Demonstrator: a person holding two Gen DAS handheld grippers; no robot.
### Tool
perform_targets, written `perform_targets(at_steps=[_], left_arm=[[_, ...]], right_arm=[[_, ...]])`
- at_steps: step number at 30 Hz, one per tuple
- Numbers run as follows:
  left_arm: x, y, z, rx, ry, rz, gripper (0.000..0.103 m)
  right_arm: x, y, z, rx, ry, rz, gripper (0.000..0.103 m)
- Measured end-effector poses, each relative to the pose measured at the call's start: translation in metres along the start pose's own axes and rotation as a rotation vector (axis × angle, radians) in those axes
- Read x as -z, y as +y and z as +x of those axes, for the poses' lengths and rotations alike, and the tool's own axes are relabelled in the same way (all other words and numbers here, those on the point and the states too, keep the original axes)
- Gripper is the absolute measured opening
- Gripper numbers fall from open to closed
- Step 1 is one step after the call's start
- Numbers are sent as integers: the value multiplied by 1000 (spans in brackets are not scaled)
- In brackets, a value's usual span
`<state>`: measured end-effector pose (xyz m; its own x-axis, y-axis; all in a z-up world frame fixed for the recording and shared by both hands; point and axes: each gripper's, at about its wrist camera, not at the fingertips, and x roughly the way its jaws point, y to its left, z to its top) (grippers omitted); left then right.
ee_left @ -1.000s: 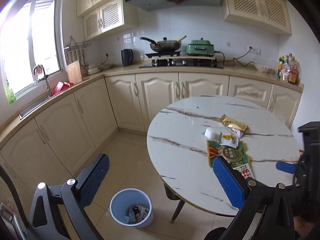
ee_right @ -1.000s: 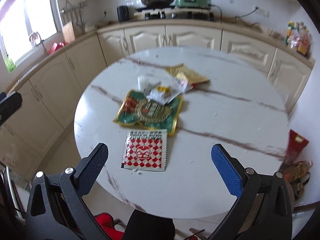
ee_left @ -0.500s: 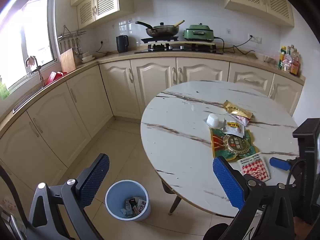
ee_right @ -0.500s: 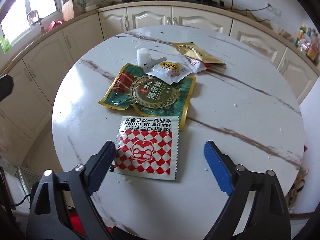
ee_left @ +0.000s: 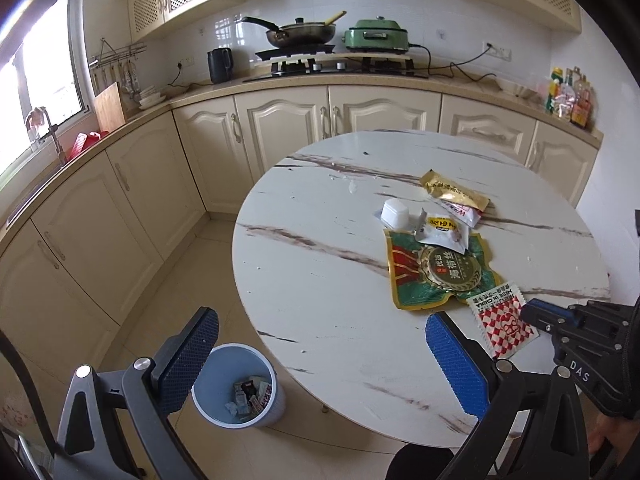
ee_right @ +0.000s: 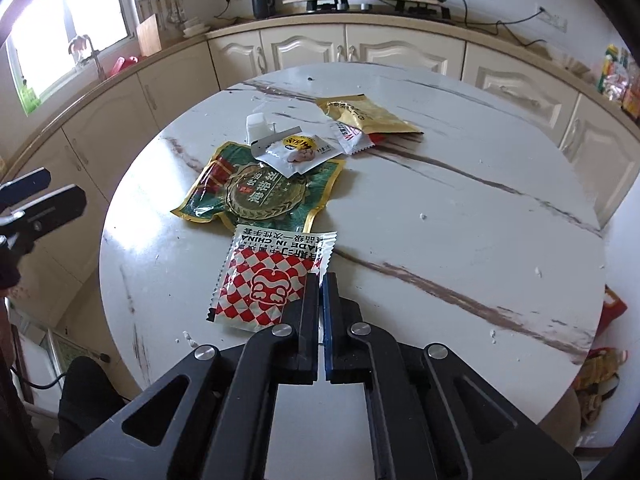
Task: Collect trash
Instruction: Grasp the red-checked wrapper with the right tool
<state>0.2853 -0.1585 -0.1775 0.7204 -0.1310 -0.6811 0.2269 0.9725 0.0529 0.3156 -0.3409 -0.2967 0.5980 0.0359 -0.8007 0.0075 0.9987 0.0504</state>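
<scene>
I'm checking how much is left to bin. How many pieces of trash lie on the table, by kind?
Flat wrappers: 5 (red-checked packet, green pouch, white snack packet, small white sachet, gold packet)
White plastic cups: 1
Total: 6

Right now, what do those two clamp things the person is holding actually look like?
Both are black, angular frames with silver bolt heads at the joints. The left gripper has two flat fingers faced with blue, dimpled pads. The right gripper has the same black build with a blue pad; its side carries white letters "DAS". A black cable curves past the left one.
</scene>
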Motion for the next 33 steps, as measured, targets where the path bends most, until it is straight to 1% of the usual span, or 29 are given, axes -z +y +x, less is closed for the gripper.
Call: perform_targets(at_steps=[2, 3, 4, 5, 7, 9, 12, 14, 15, 16, 18, 21, 26, 27, 28, 29, 33], left_arm=[[-2, 0, 3, 2, 0, 4, 102], [-3, 0, 5, -1, -1, 6, 102], [-4, 0, 7, -8, -1, 5, 102], [-4, 0, 9, -12, 2, 2, 102], [-5, 2, 13, -9, 9, -3, 102], [-5, 3, 15, -12, 11, -7, 102], [4, 5, 13, -14, 6, -11, 102], [5, 8, 13, -15, 5, -17, 102], [5, 9, 15, -14, 6, -23, 102], [6, 9, 15, -14, 8, -27, 102], [5, 10, 16, -10, 11, -35, 102], [5, 11, 17, -3, 13, -40, 102], [5, 13, 18, 4, 25, -42, 102], [6, 13, 18, 5, 27, -40, 102], [5, 13, 18, 4, 28, -39, 102], [4, 13, 17, 4, 26, -38, 102], [2, 10, 15, 12, 28, -30, 102]], right_arm=[[-1, -3, -3, 6, -26, 36, 24], [-1, -4, -5, 6, -36, 52, 54], [-1, -3, -7, 4, -48, 64, 83], [-1, -1, -8, 2, -56, 59, 86], [-2, 9, -7, -1, -56, 27, 83], [-4, 20, -1, 6, -39, -1, 83], [-4, 29, 13, 38, 10, -35, 79], [-6, 32, 15, 62, 16, -55, 72], [-7, 34, 16, 59, 20, -71, 61], [-8, 36, 15, 49, 20, -85, 54], [-10, 36, 15, 32, 38, -117, 48], [-8, 28, 14, 0, 33, -126, 45], [-6, 25, 12, -5, 22, -137, 39], [-5, 25, 10, -14, 18, -134, 30], [-6, 23, 8, -53, 16, -118, 11], [-5, 22, 7, -76, 15, -110, 11], [-4, 22, 8, -75, 17, -108, 9]])
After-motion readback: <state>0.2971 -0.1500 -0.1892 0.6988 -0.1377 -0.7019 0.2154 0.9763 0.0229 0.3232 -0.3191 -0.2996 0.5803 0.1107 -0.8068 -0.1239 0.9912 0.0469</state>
